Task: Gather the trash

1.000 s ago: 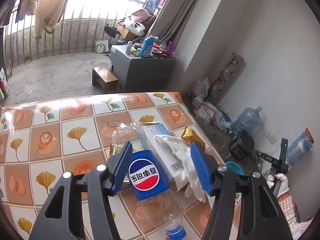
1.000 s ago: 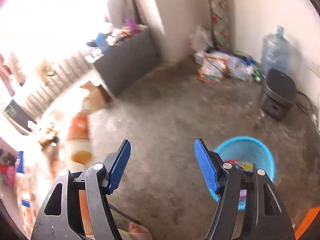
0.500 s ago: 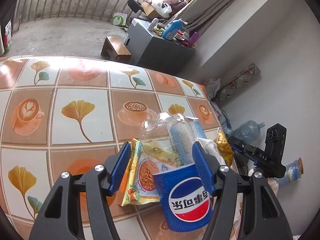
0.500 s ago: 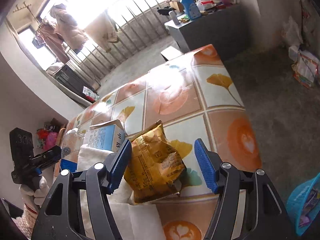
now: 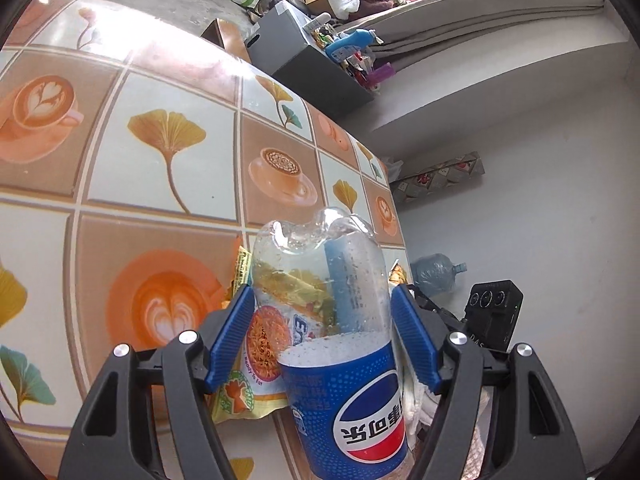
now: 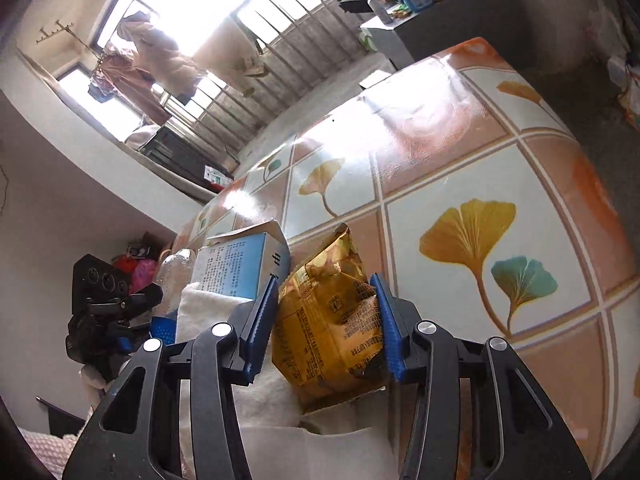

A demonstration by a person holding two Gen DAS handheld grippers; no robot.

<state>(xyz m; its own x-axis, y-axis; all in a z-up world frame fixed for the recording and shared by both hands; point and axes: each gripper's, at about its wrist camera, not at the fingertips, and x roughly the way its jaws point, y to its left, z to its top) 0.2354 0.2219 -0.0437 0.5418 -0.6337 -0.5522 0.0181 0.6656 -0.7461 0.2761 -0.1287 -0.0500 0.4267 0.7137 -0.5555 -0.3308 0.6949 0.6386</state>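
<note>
The right gripper [image 6: 326, 320] has just been closing and now pinches the yellow snack packet [image 6: 328, 320]. The left gripper [image 5: 322, 334], jaws just widening, straddles the Pepsi bottle [image 5: 332, 320] without clamping it

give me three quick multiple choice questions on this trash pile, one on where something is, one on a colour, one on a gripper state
1. Where does the plastic bottle lie?
A. on the floor
B. between the left hand-held gripper's fingers
C. in a basket

2. What colour is the bottle's label?
A. blue
B. green
C. black

3. What is the right hand-held gripper doing?
A. hanging over bare table
B. holding a carton
C. closing around the yellow snack bag

Answers: 1 B, blue pads flank the bottle with gaps. 2 A, blue label with a red, white and blue roundel. 3 C, its jaws have just been closing and the pads meet the bag's sides.
</note>
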